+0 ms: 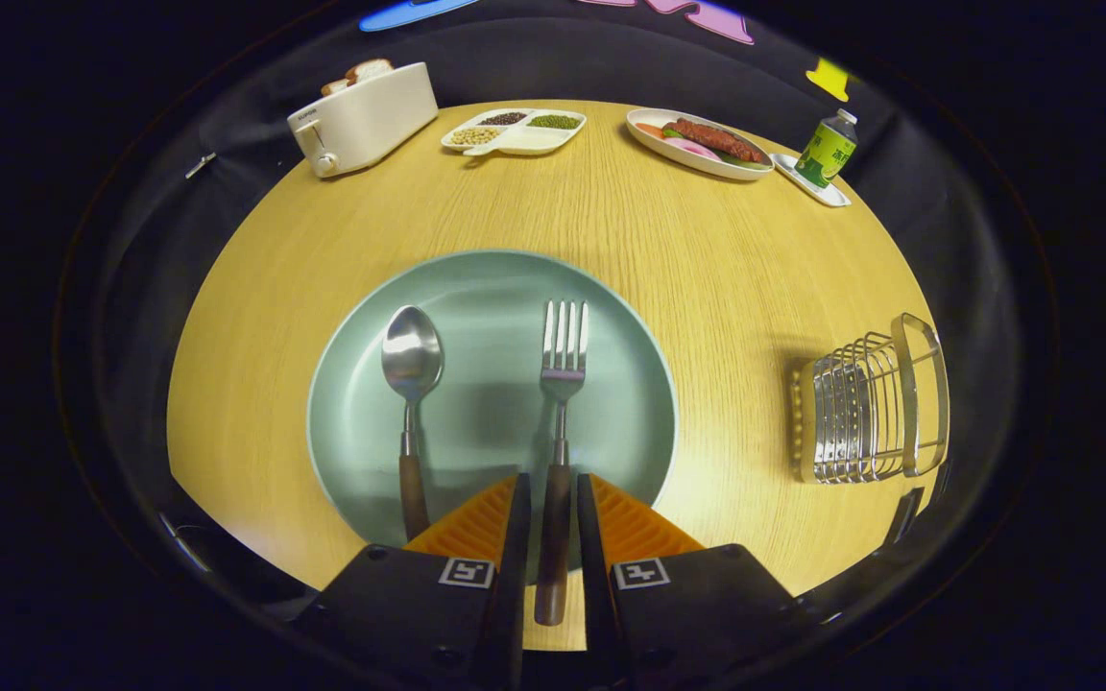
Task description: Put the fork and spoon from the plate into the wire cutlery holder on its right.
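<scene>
On the counter [668, 230] I see the plate [486, 288] with the wire cutlery holder [865, 408] to its right, and the fork [561, 403] lies lengthwise, its handle between the slightly apart fingers of my gripper [549, 504], not visibly clamped, spoon [411, 384] beside.

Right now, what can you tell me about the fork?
The fork has a shiny metal head with four tines and a dark, wood-like handle. It lies flat on the pale green plate, tines pointing away, with the spoon parallel on its left. Its handle sits between the gripper fingers, which flank it closely; whether they press on it cannot be told. The handle's end overhangs the plate's near rim.
</scene>
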The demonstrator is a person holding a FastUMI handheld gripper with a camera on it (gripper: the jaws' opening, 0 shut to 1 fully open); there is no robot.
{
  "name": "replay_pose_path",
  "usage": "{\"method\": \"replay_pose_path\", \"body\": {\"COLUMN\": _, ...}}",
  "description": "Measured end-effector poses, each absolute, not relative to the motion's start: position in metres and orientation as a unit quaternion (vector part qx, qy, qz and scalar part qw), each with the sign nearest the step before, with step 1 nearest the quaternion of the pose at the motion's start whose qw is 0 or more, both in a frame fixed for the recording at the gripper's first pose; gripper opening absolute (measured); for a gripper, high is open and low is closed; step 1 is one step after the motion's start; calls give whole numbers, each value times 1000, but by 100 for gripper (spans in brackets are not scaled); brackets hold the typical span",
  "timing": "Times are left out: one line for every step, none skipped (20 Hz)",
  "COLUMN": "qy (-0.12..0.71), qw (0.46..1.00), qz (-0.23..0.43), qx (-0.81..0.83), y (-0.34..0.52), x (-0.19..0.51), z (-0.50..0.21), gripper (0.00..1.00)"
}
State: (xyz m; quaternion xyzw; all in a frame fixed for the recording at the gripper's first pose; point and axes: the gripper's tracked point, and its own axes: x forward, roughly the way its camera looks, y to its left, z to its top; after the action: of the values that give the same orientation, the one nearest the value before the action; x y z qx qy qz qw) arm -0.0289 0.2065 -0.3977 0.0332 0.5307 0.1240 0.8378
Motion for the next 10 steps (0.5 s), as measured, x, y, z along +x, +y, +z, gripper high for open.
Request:
{"method": "replay_pose_path", "body": {"qy": 534, "qw": 836, "qz": 121, "qx": 39, "y": 207, "x": -27, "z": -402, "gripper": 16}}
{"method": "replay_pose_path", "body": {"qy": 533, "qw": 836, "qz": 122, "qx": 45, "y": 208, "x": -26, "z": -398, "gripper": 15}}
{"method": "replay_pose_path", "body": {"qy": 532, "qw": 836, "qz": 126, "qx": 44, "y": 207, "x": -25, "z": -398, "gripper": 12}}
{"method": "replay_pose_path", "body": {"qy": 528, "qw": 838, "qz": 129, "qx": 45, "y": 205, "x": -26, "z": -395, "gripper": 10}}
{"method": "replay_pose_path", "body": {"qy": 523, "qw": 840, "qz": 135, "qx": 55, "y": 206, "x": -25, "z": -391, "gripper": 10}}
{"method": "replay_pose_path", "body": {"qy": 518, "qw": 841, "qz": 142, "qx": 68, "y": 206, "x": -26, "z": -382, "gripper": 10}}
{"method": "replay_pose_path", "body": {"qy": 514, "qw": 841, "qz": 148, "qx": 82, "y": 203, "x": -27, "z": -371, "gripper": 10}}
{"method": "replay_pose_path", "body": {"qy": 508, "qw": 841, "qz": 157, "qx": 95, "y": 199, "x": -29, "z": -358, "gripper": 11}}
{"method": "replay_pose_path", "body": {"qy": 501, "qw": 844, "qz": 165, "qx": 102, "y": 191, "x": -29, "z": -343, "gripper": 10}}
{"method": "replay_pose_path", "body": {"qy": 493, "qw": 847, "qz": 173, "qx": 101, "y": 177, "x": -30, "z": -328, "gripper": 10}}
